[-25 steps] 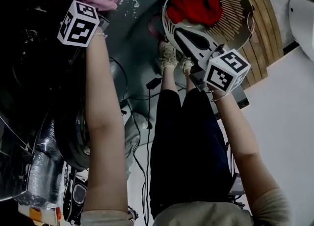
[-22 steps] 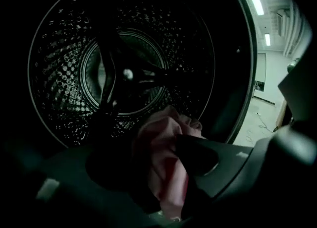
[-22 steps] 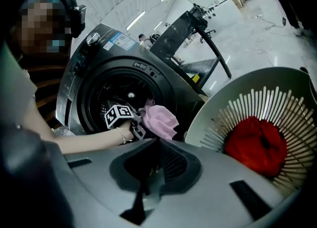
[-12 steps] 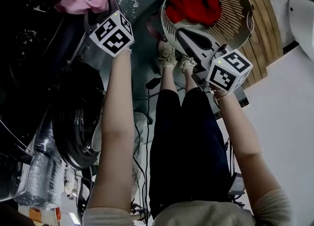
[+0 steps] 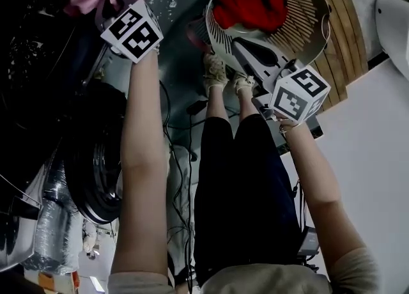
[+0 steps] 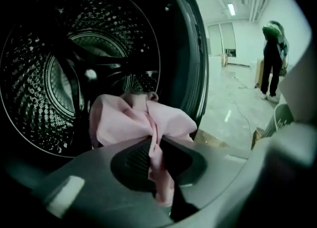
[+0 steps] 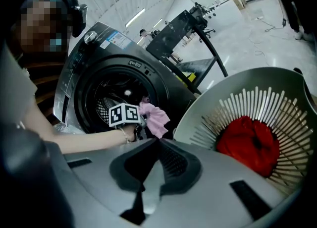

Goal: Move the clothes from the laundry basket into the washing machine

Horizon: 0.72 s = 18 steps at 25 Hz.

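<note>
Pink cloth (image 6: 124, 123) is hanging pinched in the left gripper (image 6: 154, 145), whose jaws have just been closing on it, directly before the washing machine drum (image 6: 29, 98). The right gripper (image 7: 157, 145) is hovering shut and empty, farther from the drum, by the laundry basket (image 7: 198, 118). The left gripper view is missing the red garment (image 7: 247, 142) lying there.

Left gripper (image 6: 154, 145) swung back, jaws just closed on pink garment (image 6: 124, 123)

On the glossy blue-grey floor (image 5: 172, 30), a round grey slatted plastic laundry basket (image 5: 307, 24) sits at one o'clock; thin black cables (image 5: 190, 158) trail toward six.
</note>
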Each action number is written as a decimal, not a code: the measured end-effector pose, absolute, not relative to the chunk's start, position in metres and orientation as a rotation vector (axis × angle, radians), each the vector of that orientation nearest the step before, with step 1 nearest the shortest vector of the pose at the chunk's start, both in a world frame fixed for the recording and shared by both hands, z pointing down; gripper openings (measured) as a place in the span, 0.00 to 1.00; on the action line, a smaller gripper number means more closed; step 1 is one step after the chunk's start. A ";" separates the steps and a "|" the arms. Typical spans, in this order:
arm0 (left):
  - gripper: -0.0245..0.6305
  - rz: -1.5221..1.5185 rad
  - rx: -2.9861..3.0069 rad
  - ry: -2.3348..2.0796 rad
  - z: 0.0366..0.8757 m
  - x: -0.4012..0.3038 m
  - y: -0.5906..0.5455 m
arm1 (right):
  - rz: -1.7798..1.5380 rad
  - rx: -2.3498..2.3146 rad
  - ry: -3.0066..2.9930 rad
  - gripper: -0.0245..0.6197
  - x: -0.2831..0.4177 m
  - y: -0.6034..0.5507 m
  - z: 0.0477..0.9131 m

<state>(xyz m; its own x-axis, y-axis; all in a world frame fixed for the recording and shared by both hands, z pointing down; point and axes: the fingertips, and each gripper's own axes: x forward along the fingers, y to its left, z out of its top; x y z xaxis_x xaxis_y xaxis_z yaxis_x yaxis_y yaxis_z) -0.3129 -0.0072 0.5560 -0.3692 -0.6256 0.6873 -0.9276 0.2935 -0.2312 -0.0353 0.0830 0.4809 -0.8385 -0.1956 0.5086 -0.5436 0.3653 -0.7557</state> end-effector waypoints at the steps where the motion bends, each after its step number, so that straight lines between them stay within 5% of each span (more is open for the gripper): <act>1: 0.11 0.831 1.393 -2.098 0.551 -0.316 -0.008 | 1.466 0.653 -2.295 0.07 -0.035 0.084 0.481; 18: 0.13 0.798 1.248 -2.524 0.449 -0.442 -0.076 | 1.464 0.638 -2.311 0.07 -0.047 0.079 0.482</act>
